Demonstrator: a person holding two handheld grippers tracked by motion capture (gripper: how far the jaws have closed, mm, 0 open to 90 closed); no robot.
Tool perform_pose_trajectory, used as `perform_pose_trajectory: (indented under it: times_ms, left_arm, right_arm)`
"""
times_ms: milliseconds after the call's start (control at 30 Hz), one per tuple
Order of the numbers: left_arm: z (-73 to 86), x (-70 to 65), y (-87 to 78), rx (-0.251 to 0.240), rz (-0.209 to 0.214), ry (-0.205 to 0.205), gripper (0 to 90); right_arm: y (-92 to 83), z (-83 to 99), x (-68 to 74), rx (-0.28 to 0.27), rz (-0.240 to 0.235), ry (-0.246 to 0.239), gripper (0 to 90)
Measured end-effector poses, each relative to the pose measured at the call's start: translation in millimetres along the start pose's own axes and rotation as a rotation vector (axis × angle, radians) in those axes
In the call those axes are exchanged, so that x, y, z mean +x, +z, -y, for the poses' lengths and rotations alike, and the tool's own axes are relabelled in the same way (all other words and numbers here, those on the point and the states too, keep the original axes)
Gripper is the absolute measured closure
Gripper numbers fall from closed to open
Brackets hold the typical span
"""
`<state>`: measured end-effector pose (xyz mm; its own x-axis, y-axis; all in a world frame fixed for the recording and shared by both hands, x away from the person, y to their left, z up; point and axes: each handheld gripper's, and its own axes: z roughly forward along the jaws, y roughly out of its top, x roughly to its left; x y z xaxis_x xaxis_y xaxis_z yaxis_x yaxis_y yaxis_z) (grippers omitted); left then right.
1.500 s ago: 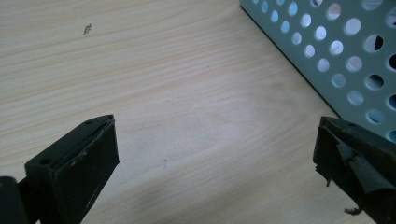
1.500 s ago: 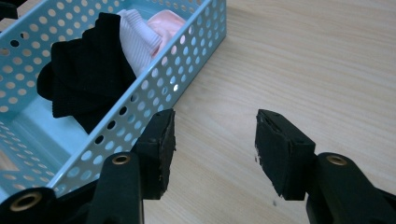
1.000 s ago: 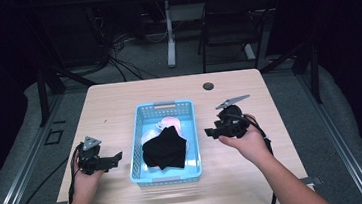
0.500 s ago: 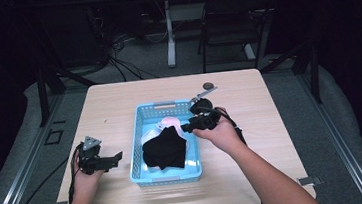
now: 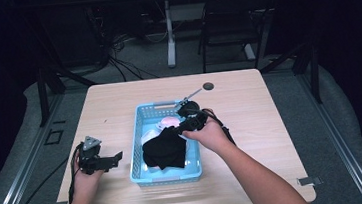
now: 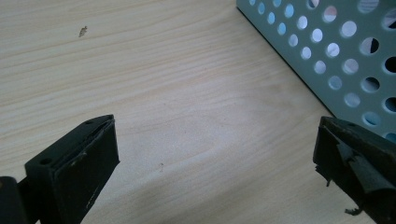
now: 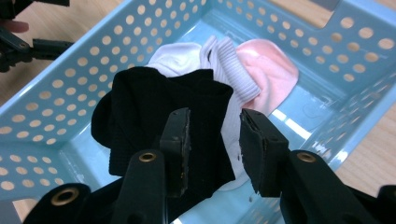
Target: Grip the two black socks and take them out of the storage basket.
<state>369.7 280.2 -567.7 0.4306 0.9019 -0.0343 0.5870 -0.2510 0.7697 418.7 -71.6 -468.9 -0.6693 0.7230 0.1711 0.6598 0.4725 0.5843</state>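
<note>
The right hand-held gripper (image 5: 174, 130) has swung in from the basket's three o'clock side and now hovers over the black sock (image 7: 159, 112) in the blue basket (image 5: 136, 156); its jaws have been narrowing, half open, nothing pinched yet. A grab looks imminent. The left hand-held gripper (image 5: 116, 157) waits wide open on the surface (image 6: 177, 93) at nine o'clock.

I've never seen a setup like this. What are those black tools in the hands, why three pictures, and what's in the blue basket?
A person sits at a wooden table with a hand-held two-jaw gripper in each hand. One camera looks down from above; the other two ride on the grippers and look along their jaws. The left gripper rests beside the basket, jaws open on nothing. The right gripper reaches into the basket, where a black cloth lies over white socks and a pink one. Its jaws have just been closing, with an edge of the black cloth and a white sock between them, not yet pinched.
</note>
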Motion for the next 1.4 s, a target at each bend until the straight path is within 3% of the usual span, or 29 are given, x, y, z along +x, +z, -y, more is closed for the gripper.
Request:
perform_pose_trajectory:
  times_ms: [433, 600, 700, 833, 1133, 1367, 1400]
  left_arm:
    - [0.0, -0.1, 0.4, 0.002, 0.002, 0.001, 0.3]
    - [-0.3, -0.2, 0.1, -0.002, 0.002, 0.000, 0.3]
    - [-0.3, -0.3, 0.0, -0.001, 0.002, 0.001, 0.3]
    - [-0.3, -0.3, 0.2, 0.000, 0.002, 0.002, 0.3]
    - [-0.4, -0.3, 0.0, -0.001, 0.001, 0.002, 0.3]
    - [-0.5, -0.5, 0.1, 0.000, 0.001, 0.002, 0.3]
    - [-0.5, -0.6, 0.2, 0.000, 0.001, 0.003, 0.3]
  right_arm:
    - [22.2, 4.9, 1.4, 0.095, 0.005, -0.011, 66.4]
    - [25.3, 4.9, 3.3, 0.102, 0.011, -0.014, 68.8]
    - [29.1, 6.2, 3.8, 0.112, 0.029, -0.018, 72.8]
    - [28.6, 5.3, 3.7, 0.132, 0.019, -0.033, 80.5]
    - [26.0, 5.4, 6.1, 0.105, 0.005, -0.035, 86.4]
    - [11.3, 1.5, 14.8, 0.050, -0.030, -0.039, 86.7]
    - [7.7, -0.6, 15.6, 0.050, -0.030, -0.059, 86.8]
